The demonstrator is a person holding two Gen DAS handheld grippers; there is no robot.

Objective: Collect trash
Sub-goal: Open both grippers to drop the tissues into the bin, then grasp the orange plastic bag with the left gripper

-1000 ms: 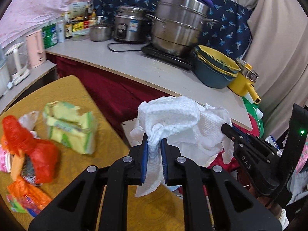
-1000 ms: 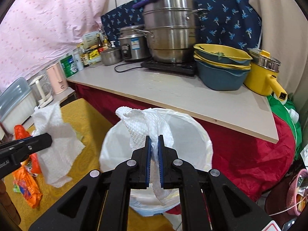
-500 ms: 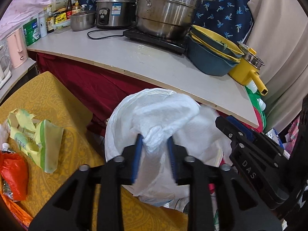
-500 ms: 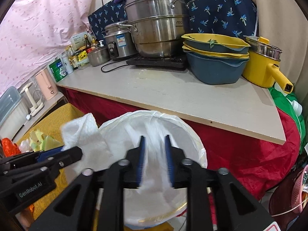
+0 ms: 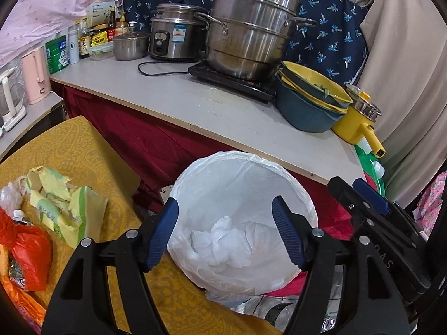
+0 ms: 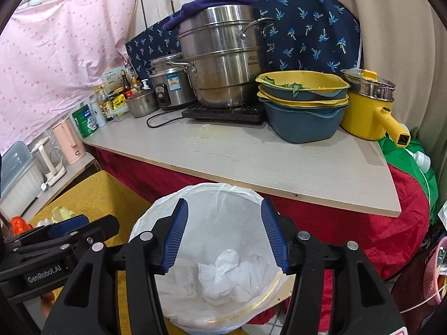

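A trash bin with a white plastic liner [image 5: 240, 164] stands beside the yellow table; it also shows in the right wrist view [image 6: 212, 192]. Crumpled white paper towels [image 5: 223, 240] lie at its bottom, also seen in the right wrist view [image 6: 223, 276]. My left gripper [image 5: 225, 234] is open and empty above the bin. My right gripper [image 6: 223, 231] is open and empty above the bin too. On the table lie a torn yellow-green wrapper [image 5: 60, 209], a red plastic bag [image 5: 26, 251] and orange packets [image 5: 16, 301].
The yellow table [image 5: 72, 150] is at the left. Behind the bin runs a counter [image 6: 251, 153] with a red skirt, bearing a steel steamer pot [image 6: 223, 55], rice cooker [image 6: 170, 83], stacked blue and yellow bowls [image 6: 301, 106], a yellow pot [image 6: 368, 111] and bottles.
Both grippers opened and let go of their paper towels, which dropped into the bin. Both grippers moved over the bin.
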